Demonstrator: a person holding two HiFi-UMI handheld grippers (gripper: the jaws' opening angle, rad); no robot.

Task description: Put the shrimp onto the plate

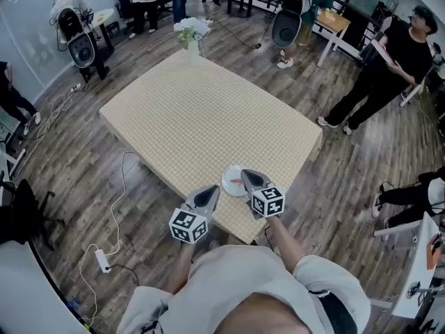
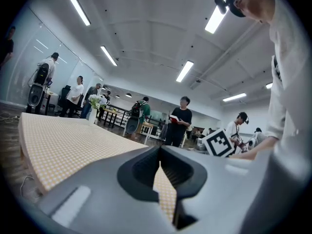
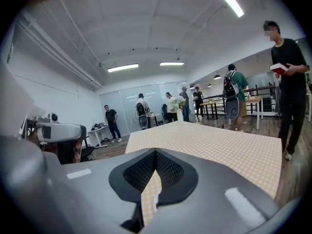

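Checked-cloth desk (image 1: 201, 110) in a busy room, head view: the plate (image 1: 227, 185) lies at lower centre, close to the desk's near edge, with the shrimp (image 1: 237, 181) apparently already on it. Left gripper (image 1: 211, 192) and right gripper (image 1: 247, 175) hang over that edge, fingers (image 3: 136, 174) closed on nothing in both gripper views. Risk: the right gripper is just beside the plate, so a careless sweep could push it off the edge.
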